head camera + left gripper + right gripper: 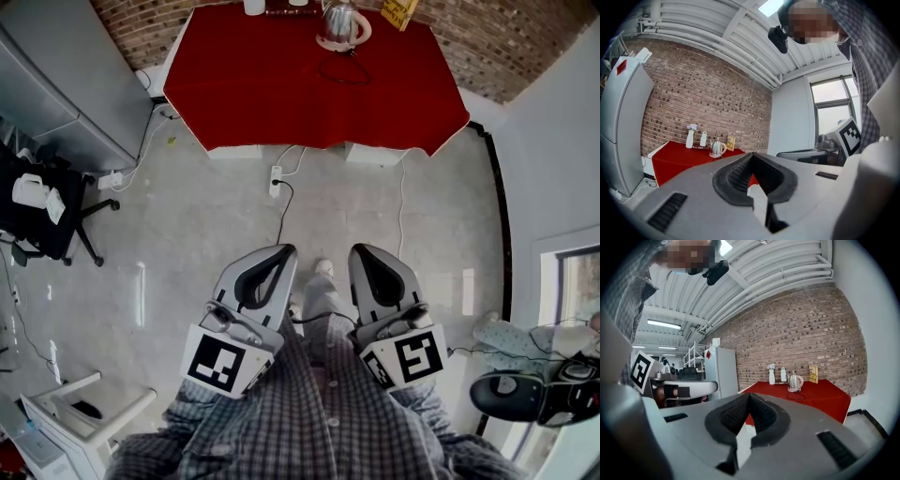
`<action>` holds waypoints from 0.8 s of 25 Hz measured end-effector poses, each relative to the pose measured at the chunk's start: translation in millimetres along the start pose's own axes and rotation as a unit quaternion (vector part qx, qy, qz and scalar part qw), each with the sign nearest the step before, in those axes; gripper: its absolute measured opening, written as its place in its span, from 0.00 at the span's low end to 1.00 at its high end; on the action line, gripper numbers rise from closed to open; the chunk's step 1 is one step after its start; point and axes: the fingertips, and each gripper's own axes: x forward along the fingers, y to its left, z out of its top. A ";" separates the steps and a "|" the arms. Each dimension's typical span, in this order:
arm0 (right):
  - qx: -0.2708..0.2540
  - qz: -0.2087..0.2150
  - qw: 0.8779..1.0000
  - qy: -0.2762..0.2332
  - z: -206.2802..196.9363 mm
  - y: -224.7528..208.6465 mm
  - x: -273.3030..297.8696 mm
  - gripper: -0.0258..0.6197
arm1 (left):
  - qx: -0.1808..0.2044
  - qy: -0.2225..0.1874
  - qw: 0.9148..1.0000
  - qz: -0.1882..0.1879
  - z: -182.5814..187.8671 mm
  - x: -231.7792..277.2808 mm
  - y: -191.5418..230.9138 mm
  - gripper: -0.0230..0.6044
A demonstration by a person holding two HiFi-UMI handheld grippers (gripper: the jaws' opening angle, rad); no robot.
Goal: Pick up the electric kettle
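Observation:
A silver electric kettle [340, 24] with a cream handle stands on its base near the far edge of a red-covered table [281, 94]; its black cord loops in front of it. The kettle [716, 148] looks small and distant in the left gripper view, and the same kettle [794, 381] shows in the right gripper view. My left gripper [284, 251] and right gripper [361, 250] are side by side, far short of the table, over the grey floor. Both are shut with nothing between the jaws.
A white vase [771, 375] and a white bottle [783, 375] stand left of the kettle, a yellow card [400, 11] to its right. A grey fridge [66, 84] stands left of the table, with an office chair [47, 211] nearby. A power strip [276, 180] and cables lie on the floor.

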 end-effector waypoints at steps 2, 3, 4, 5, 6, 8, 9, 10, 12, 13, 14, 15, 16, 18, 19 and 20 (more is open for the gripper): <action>0.002 0.002 1.000 -0.001 2.1 -7.6 8.2 0.05 | -0.001 0.002 1.000 0.004 -0.3 9.6 4.9 0.04; 0.003 0.003 1.000 -0.001 2.5 -11.9 11.4 0.05 | -0.001 0.003 1.000 0.005 -0.4 14.8 6.5 0.04; 0.004 0.004 1.000 0.000 2.6 -16.2 14.1 0.05 | 0.000 0.003 1.000 0.005 -0.1 20.1 7.6 0.04; 0.004 0.005 1.000 0.002 2.5 -20.4 16.9 0.05 | 0.002 0.003 1.000 0.006 0.4 25.3 8.8 0.04; 0.005 0.007 1.000 0.004 2.2 -24.3 19.9 0.05 | 0.002 0.003 1.000 0.007 0.9 30.3 10.3 0.04; 0.006 0.012 1.000 0.008 1.6 -31.5 26.7 0.05 | -0.002 0.004 1.000 0.011 1.3 39.8 14.6 0.04; 0.005 0.014 1.000 0.010 1.6 -34.9 30.2 0.05 | -0.004 0.005 1.000 0.013 1.1 44.3 16.9 0.04; 0.005 0.016 1.000 0.010 1.9 -38.4 33.8 0.05 | -0.005 0.006 1.000 0.015 0.9 48.9 18.8 0.04; 0.006 0.017 1.000 0.012 2.9 -46.4 40.5 0.05 | -0.004 0.008 1.000 0.016 0.9 59.1 21.6 0.04; 0.007 0.017 1.000 0.012 3.2 -51.1 43.7 0.05 | -0.004 0.008 1.000 0.016 1.2 64.7 22.6 0.04; 0.008 0.018 1.000 0.012 3.5 -56.0 47.0 0.05 | -0.003 0.008 1.000 0.016 1.5 70.5 23.7 0.04; 0.008 0.019 1.000 0.012 4.0 -61.2 50.2 0.05 | -0.002 0.008 1.000 0.016 1.8 76.2 24.8 0.04; 0.008 0.020 1.000 0.012 4.6 -66.5 53.2 0.05 | 0.000 0.009 1.000 0.018 2.2 81.9 25.7 0.04; 0.009 0.022 1.000 0.011 6.1 -77.7 58.4 0.05 | 0.004 0.010 1.000 0.022 2.9 92.3 26.8 0.04; 0.008 0.023 1.000 0.012 6.9 -83.4 60.9 0.05 | 0.006 0.011 1.000 0.025 3.4 97.2 27.5 0.04; 0.006 0.024 1.000 0.013 8.0 -88.9 63.8 0.05 | 0.008 0.012 1.000 0.027 4.1 101.9 28.7 0.04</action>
